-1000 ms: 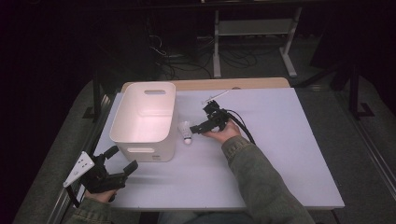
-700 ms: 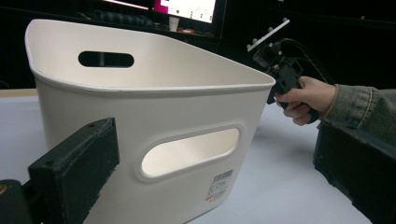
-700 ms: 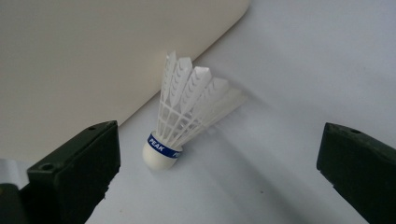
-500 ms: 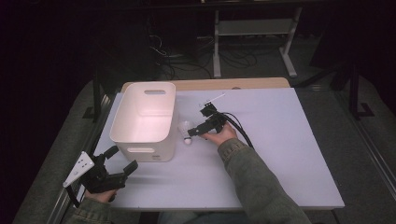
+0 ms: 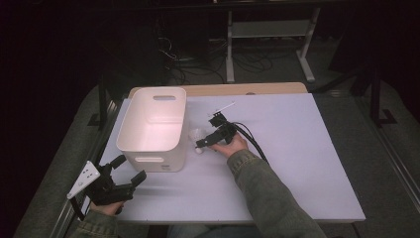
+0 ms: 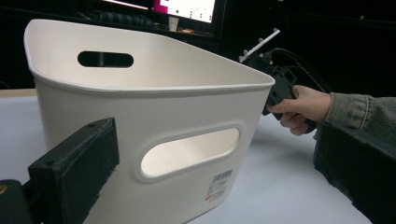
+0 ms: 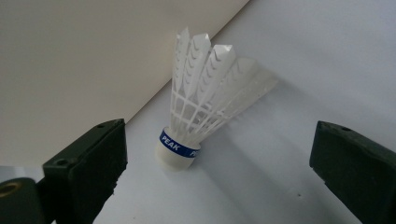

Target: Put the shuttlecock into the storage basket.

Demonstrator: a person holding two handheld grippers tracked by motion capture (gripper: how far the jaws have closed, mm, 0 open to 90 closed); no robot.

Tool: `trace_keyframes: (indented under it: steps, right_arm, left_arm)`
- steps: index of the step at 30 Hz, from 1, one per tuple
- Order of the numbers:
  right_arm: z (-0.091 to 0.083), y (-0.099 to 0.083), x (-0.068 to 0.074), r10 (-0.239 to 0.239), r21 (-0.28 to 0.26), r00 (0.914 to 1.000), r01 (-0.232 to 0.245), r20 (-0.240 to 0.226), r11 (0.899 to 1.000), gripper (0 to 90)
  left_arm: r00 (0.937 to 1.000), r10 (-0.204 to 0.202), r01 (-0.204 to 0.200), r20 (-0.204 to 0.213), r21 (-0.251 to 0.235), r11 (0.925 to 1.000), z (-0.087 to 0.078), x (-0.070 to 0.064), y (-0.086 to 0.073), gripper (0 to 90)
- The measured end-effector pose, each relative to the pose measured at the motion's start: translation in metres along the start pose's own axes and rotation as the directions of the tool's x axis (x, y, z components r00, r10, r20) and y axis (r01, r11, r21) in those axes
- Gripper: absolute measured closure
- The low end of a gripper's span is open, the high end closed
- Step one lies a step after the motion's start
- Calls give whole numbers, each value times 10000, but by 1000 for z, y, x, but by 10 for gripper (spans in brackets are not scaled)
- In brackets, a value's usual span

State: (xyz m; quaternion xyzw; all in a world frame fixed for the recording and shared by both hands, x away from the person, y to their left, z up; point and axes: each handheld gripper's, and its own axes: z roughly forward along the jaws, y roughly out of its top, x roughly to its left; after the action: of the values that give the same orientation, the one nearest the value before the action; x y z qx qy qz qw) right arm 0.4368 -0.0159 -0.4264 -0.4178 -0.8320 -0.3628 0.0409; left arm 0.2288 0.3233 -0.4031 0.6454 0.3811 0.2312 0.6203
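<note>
White table (image 5: 297, 148): bin (image 5: 154, 130), shuttlecock (image 5: 197, 136) just beside.

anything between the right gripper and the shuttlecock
Nothing visible. The right gripper is open, and the shuttlecock lies on the table in the gap ahead of its jaws, beside the white bin wall.

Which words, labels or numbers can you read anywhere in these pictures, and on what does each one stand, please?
"PEAK": on the blue band of the shuttlecock, near its cork; a second word begins "P" and turns out of sight.
Barcode sticker on the white basket: print too small to read.
Monitor screen behind: blurred, unreadable.
</note>
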Motion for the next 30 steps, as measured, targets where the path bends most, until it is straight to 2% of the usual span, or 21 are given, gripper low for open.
trace_keyframes:
  steps: [11,16,25,30]
  right_arm:
    - [10,-2,3,-63,255,10000,63,-10,9997,94]
    - [13,-3,3,-176,541,9994,191,-283,9984,146]
    - [16,-3,3,-209,515,9983,237,-537,9984,254]
    - [16,-3,4,-149,569,9962,198,-853,9982,318]
  left_arm:
    - [10000,-18,18,0,-19,10000,0,0,0,0]
    - [10000,4,-4,-8,26,10000,0,0,0,0]
    - [10000,-1,1,6,4,10000,0,0,0,0]
    - [10000,11,-11,2,26,10000,0,0,0,0]
